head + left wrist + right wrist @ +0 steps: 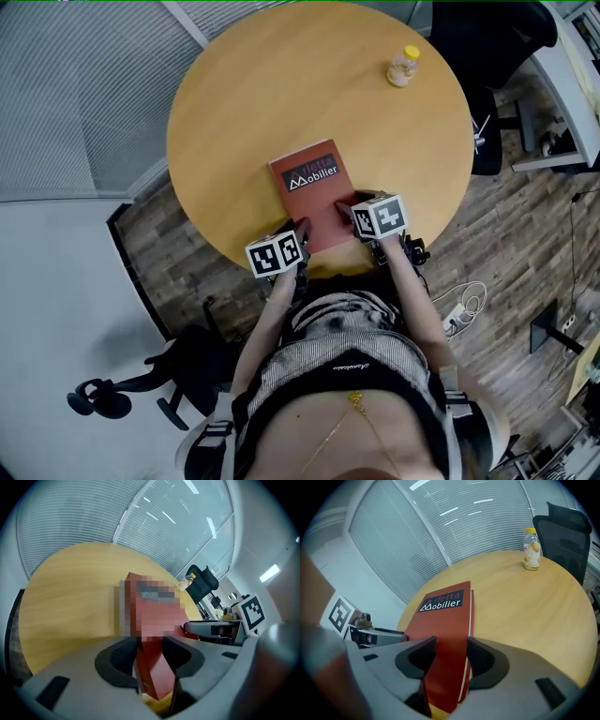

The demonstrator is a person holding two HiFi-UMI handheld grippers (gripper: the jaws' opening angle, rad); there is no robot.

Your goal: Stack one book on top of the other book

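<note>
1. The red book (309, 187) lies flat on the round counter (281, 75), close to the edge nearest you. Its long axis runs away from you and leans a little to the left in the head view.
2. Your left gripper (302, 231) sits at the left end of the book's near short edge and your right gripper (347, 208) at the right end. Neither is nearer, and the book lies ahead of and below both.
3. Both grippers stand wide. In each gripper view a near corner of the book shows in the gap and runs on under the pads, and no pad looks pressed against it.
4. Only the right gripper view shows a pale line and a second red edge along the cover's right side. You can't tell from it whether that is a book underneath or this book's own back cover. The head view gives one red outline only.
5. The bottle (403, 66) stands well apart, at the far side.
6. As I judge it, any hold has to come in from that near edge, because the cover is wider than either gap.
</note>
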